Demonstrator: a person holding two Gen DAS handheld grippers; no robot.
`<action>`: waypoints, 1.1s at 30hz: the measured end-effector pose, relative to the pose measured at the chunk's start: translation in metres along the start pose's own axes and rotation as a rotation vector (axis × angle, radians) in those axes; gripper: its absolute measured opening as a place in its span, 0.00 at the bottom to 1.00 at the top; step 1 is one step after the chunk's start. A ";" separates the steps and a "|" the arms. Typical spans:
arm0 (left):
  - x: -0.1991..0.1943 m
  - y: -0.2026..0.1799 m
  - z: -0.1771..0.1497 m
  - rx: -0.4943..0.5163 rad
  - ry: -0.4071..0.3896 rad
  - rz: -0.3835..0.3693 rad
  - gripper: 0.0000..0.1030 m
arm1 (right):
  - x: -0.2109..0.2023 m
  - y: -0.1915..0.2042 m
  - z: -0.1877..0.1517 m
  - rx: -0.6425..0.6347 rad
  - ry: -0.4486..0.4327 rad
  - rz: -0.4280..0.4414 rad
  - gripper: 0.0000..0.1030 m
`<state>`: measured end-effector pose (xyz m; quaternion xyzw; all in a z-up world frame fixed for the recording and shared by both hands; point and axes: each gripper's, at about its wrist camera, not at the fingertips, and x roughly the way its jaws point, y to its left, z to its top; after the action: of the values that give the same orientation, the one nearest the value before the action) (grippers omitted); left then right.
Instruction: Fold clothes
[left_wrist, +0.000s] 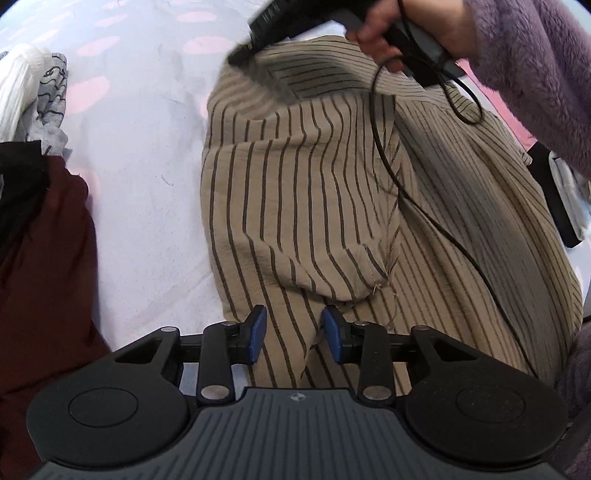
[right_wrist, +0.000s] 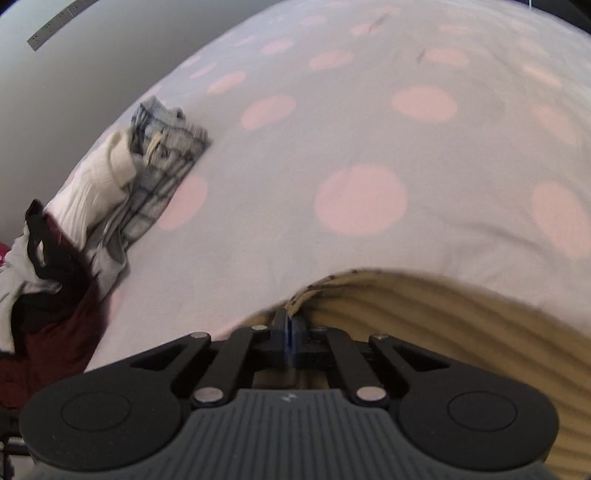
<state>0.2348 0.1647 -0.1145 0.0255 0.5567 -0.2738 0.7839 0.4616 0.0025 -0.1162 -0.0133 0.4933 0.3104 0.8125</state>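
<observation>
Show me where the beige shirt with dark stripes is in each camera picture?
Left wrist view: the beige striped shirt fills the middle and right.
Right wrist view: only its edge shows, bottom right.
Shared landmark: the pile of clothes at the left on the pink-dotted sheet.

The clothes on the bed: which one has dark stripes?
The beige garment spread in the middle has the thin dark stripes. The maroon piece is plain, and the white one in the pile is ribbed, not striped.
</observation>
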 end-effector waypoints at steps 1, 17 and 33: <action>0.001 0.000 -0.001 -0.003 0.001 -0.002 0.30 | 0.000 0.001 0.006 -0.003 -0.029 -0.005 0.02; 0.006 -0.004 -0.001 0.004 0.005 0.013 0.29 | -0.017 0.012 0.014 -0.111 -0.044 -0.045 0.44; 0.009 -0.007 0.004 0.018 0.020 0.035 0.29 | -0.012 0.027 -0.002 -0.186 -0.029 0.039 0.03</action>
<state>0.2370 0.1543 -0.1193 0.0452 0.5616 -0.2648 0.7826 0.4424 0.0181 -0.1001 -0.0746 0.4507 0.3707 0.8086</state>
